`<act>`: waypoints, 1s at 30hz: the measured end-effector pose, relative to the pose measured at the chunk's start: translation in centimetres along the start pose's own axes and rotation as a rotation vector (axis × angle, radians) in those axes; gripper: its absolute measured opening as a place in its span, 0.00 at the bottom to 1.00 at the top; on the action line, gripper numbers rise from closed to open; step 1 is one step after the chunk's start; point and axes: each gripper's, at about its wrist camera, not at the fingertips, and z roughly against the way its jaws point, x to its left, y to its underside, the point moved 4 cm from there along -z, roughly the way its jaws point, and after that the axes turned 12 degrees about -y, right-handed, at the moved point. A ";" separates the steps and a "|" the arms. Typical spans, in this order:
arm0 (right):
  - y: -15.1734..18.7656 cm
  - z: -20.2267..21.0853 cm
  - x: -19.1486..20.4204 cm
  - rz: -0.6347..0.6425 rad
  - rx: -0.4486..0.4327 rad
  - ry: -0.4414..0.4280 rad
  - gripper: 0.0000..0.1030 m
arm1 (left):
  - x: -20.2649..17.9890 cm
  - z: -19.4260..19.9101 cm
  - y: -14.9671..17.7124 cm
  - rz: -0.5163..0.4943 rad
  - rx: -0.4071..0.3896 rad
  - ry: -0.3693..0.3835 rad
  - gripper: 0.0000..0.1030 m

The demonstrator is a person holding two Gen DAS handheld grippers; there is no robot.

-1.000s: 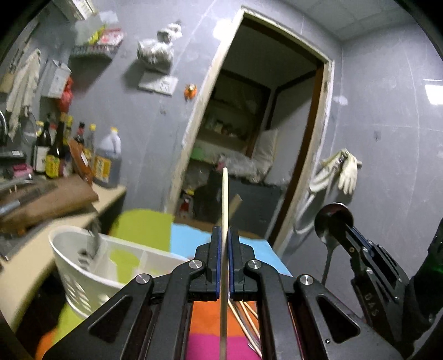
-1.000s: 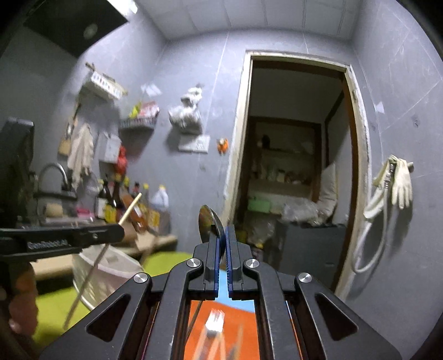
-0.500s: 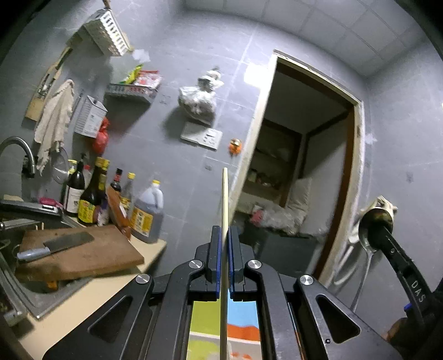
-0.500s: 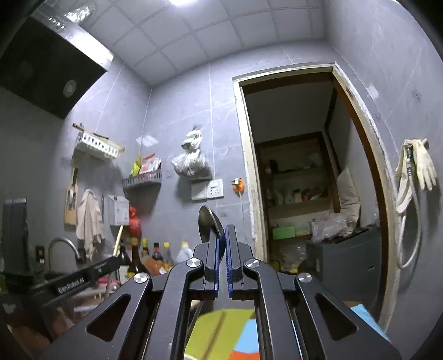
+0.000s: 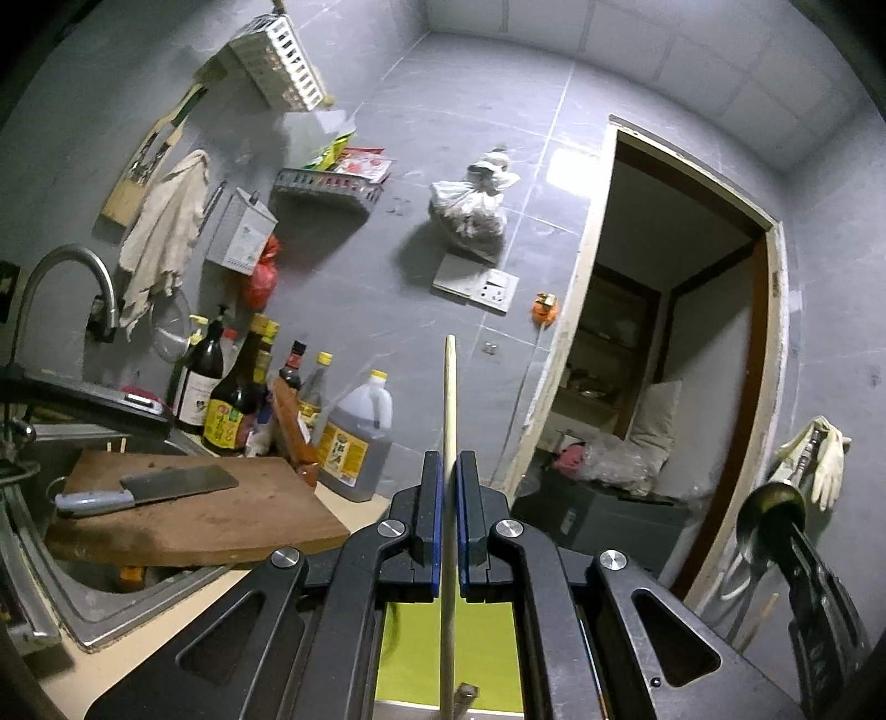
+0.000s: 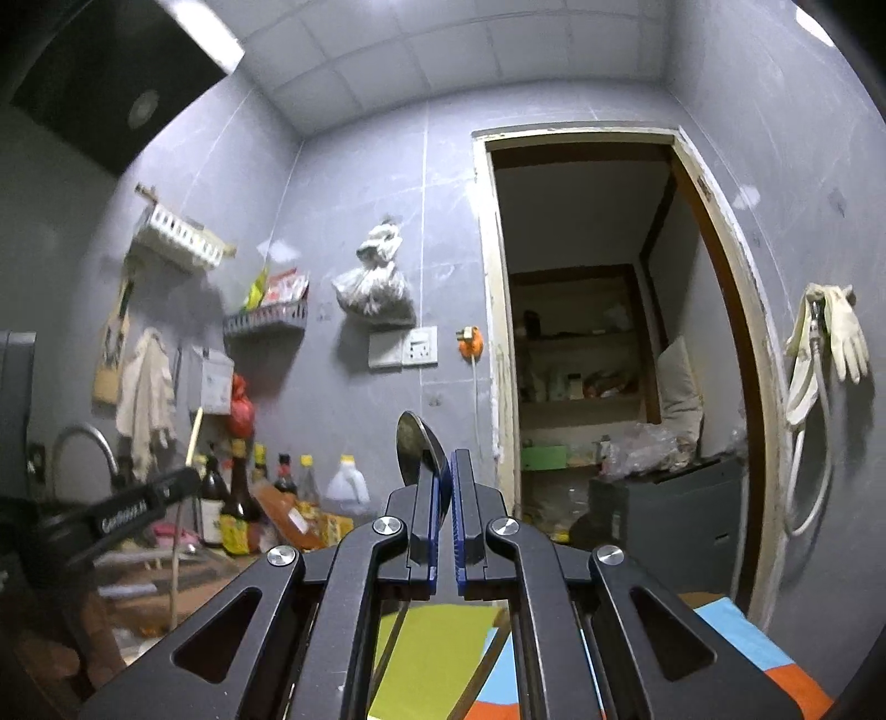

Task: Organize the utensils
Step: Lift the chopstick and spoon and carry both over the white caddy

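Grey tiled walls [image 6: 354, 183] close the kitchen in under a white panelled ceiling [image 6: 454, 61] with one strip light [image 6: 205, 33] glaring up to the left of the jaws. Straight ahead and to their right an open doorway [image 6: 587, 343] gives onto a dim storeroom with shelves. Left of the jaws runs the counter: a curved tap [image 5: 66, 288] over a steel sink [image 5: 72, 603], a wooden chopping board [image 5: 199, 515] bearing a cleaver [image 5: 144, 487], a row of sauce bottles [image 5: 238, 387]. Pale gloves [image 6: 830, 343] hang far right
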 end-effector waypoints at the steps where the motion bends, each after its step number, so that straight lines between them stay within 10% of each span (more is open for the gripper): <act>1: 0.3 -0.1 0.1 0.006 0.004 0.002 0.02 | 0.2 -0.2 0.1 0.006 0.002 -0.005 0.02; 14: 3.0 -1.2 0.3 -0.004 0.105 -0.030 0.03 | 0.3 -0.1 2.4 -0.019 0.021 -0.055 0.02; 30: 4.8 -0.4 0.1 -0.084 0.293 -0.139 0.05 | -0.8 2.2 7.0 -0.133 0.269 -0.006 0.04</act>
